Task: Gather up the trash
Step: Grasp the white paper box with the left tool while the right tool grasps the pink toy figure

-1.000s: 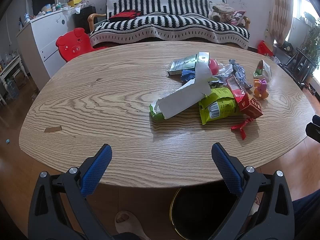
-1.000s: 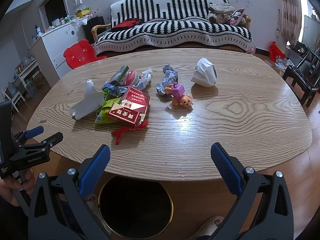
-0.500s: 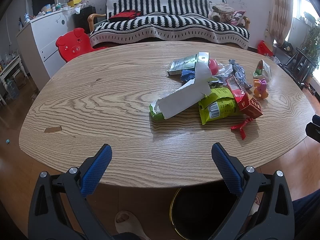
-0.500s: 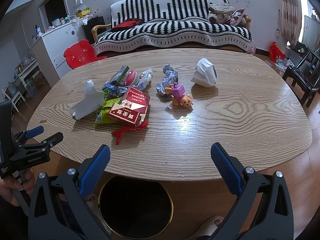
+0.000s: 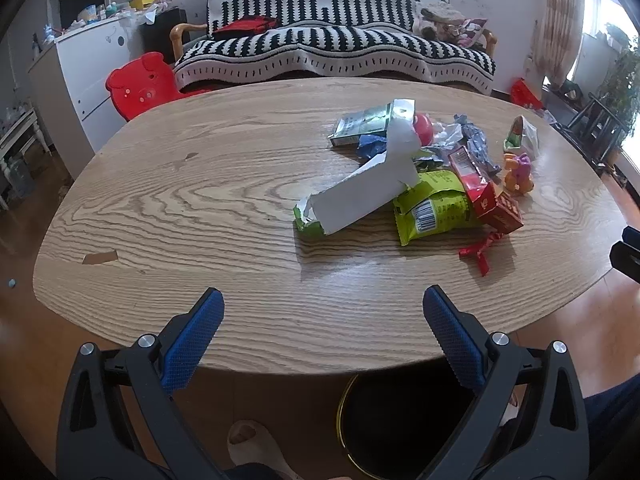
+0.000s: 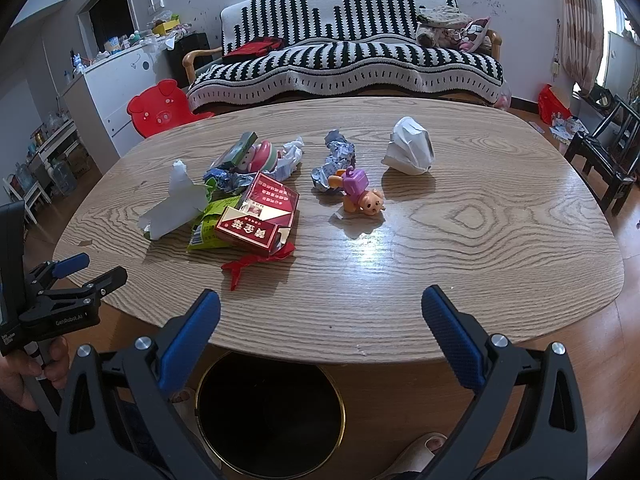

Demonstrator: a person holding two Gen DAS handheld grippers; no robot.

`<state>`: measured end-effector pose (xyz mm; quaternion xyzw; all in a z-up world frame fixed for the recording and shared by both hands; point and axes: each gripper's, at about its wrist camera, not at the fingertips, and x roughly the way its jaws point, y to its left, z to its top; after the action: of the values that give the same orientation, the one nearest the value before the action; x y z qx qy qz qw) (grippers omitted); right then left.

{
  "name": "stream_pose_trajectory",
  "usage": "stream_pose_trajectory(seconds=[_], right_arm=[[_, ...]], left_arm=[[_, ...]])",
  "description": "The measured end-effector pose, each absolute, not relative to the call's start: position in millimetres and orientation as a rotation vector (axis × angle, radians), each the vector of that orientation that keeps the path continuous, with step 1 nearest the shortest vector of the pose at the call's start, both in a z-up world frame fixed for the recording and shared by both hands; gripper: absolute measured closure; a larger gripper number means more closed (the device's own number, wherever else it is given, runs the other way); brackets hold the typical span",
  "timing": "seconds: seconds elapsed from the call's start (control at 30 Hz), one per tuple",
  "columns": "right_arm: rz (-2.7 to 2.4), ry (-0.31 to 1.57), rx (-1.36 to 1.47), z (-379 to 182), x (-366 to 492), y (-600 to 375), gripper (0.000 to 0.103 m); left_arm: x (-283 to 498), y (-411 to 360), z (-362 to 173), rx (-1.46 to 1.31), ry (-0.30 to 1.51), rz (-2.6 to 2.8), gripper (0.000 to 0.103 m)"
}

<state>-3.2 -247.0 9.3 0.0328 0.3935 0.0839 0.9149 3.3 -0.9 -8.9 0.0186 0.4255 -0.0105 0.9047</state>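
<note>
On the wooden surface [image 6: 460, 240] the trash lies heaped left of centre: a red cigarette box [image 6: 256, 222] printed with gold Chinese characters, beside a green snack bag [image 5: 436, 208] showing a barcode. "GenRobot.AI" marks the left tongs [image 6: 86, 270]. Both left tongs and right tongs [image 6: 320, 320] gape wide, empty, above a black bin [image 6: 270, 408].

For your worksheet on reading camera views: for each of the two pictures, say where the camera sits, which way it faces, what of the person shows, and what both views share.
Left wrist: on the left gripper, open, facing across the table to the sofa; a toe shows.
Right wrist: on the right gripper, open, facing likewise; a hand holds the other gripper.
Shared: red box, green packet, bin.
</note>
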Motion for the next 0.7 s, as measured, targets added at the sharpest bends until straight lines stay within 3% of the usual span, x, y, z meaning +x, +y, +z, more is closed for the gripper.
stream_pose_trajectory(seconds=[0.27,0.7], right_arm=[[0.156,0.801,0.005,17,39,-255,0.005],[0.244,0.921,-0.069,-43,149,-271,0.007]], left_arm=[[45,12,-14,0.095,0.943,-0.019,0.006],[106,-1,-45,0.335,0.914,-0.297,0.006]])
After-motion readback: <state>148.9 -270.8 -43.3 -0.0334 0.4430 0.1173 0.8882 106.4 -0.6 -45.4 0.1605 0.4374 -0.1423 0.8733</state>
